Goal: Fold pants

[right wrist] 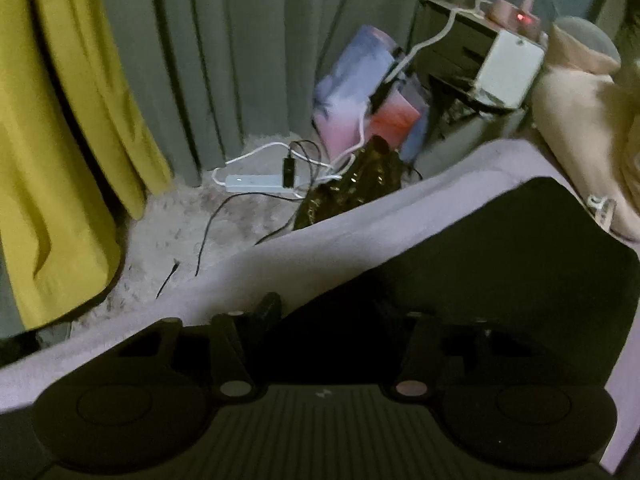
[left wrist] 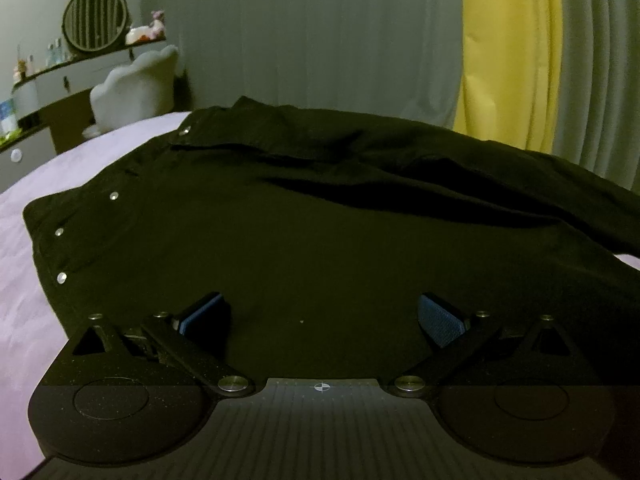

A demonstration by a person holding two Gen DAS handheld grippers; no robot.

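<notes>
Black pants lie spread on a lilac bed sheet, waistband with metal studs at the left, legs running off to the right. My left gripper hovers low over the near edge of the pants, its blue pads wide apart with nothing between them. In the right wrist view, one end of the pants lies near the bed's edge. My right gripper is over its near left corner, its dark fingers standing partly apart, with black cloth under them. That view is blurred.
Grey and yellow curtains hang behind the bed. A dresser with a round mirror and a white chair stand at far left. Beside the bed are a power strip, cables, bags and a nightstand. A beige pillow lies at right.
</notes>
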